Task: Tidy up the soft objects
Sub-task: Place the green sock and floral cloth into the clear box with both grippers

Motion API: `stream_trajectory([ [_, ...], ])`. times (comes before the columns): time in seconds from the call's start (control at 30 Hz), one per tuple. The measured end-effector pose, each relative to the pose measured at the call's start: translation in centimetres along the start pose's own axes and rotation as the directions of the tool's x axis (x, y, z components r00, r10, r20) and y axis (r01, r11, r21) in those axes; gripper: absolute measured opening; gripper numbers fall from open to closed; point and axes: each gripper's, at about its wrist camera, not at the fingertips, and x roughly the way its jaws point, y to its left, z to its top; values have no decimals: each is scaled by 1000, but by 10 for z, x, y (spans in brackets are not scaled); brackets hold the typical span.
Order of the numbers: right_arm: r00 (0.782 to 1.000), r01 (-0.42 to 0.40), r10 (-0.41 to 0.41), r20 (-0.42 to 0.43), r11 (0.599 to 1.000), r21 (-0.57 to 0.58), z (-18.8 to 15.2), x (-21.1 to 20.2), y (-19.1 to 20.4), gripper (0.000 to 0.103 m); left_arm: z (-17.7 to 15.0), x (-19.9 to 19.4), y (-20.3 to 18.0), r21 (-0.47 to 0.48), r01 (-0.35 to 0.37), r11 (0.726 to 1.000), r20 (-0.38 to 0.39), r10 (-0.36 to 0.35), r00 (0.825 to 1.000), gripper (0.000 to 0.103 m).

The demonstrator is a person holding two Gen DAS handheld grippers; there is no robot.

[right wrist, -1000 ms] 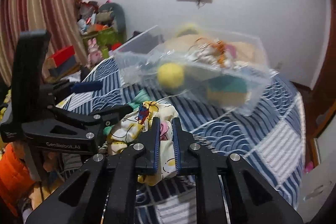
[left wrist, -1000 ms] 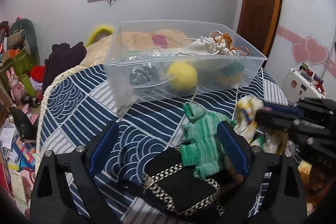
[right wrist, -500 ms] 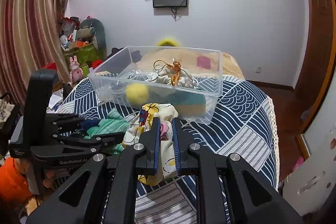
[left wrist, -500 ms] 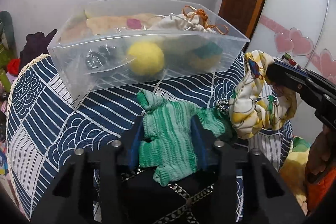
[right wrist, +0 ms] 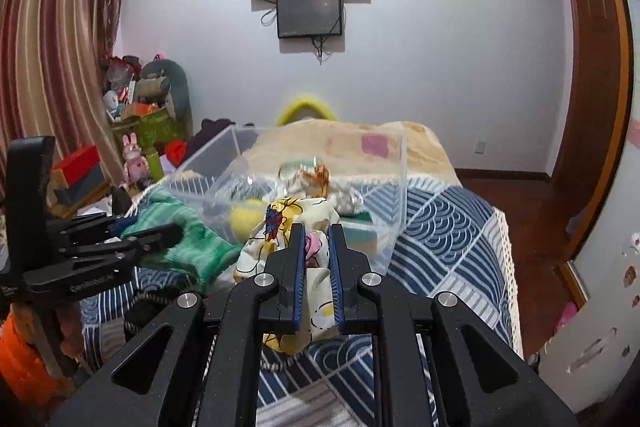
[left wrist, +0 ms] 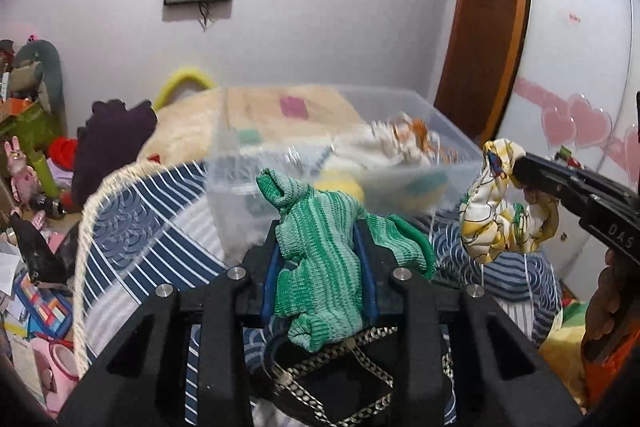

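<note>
My left gripper [left wrist: 318, 251] is shut on a green knit garment [left wrist: 320, 267] and holds it above the bed; it also shows in the right wrist view [right wrist: 176, 247]. My right gripper [right wrist: 314, 251] is shut on a yellow-and-white printed cloth [right wrist: 292, 227], which hangs at the right of the left wrist view [left wrist: 496, 211]. A clear plastic bin [right wrist: 332, 163] stands ahead on the bed. It holds a yellow ball [right wrist: 246, 213], a white pouch with orange cord [left wrist: 396, 143] and a green sponge.
A black bag with a chain strap [left wrist: 340, 379] lies on the blue patterned bedspread [right wrist: 440, 227] below my left gripper. Clutter and toys [right wrist: 140, 115] crowd the floor at the left. A wooden door [left wrist: 484, 47] is at the right.
My left gripper closed on the green garment and lifted it off the bed. My right gripper rose with the printed cloth. Both moved toward the bin.
</note>
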Motion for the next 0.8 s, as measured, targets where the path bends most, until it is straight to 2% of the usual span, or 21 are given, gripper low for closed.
stream_trajectory([
  [0.17, 999, 12, -12, 44, 1000, 10, 14, 0, 0, 10, 21, -11, 5, -12, -33, 999, 84, 34, 996, 33],
  [0.4, 993, 25, -27, 112, 1000, 14, 37, 2, 0, 10, 46, -13, 9, -16, -66, 998, 160, 67, 985, 33],
  [0.6, 988, 42, -44, 147, 999, 16, 52, 12, 1, 10, 56, 1, 7, -30, -92, 995, 161, 96, 982, 33],
  [0.8, 992, 30, -32, 121, 999, 15, 58, 37, 7, 10, 63, 29, 5, -22, -123, 992, 121, 125, 985, 33],
])
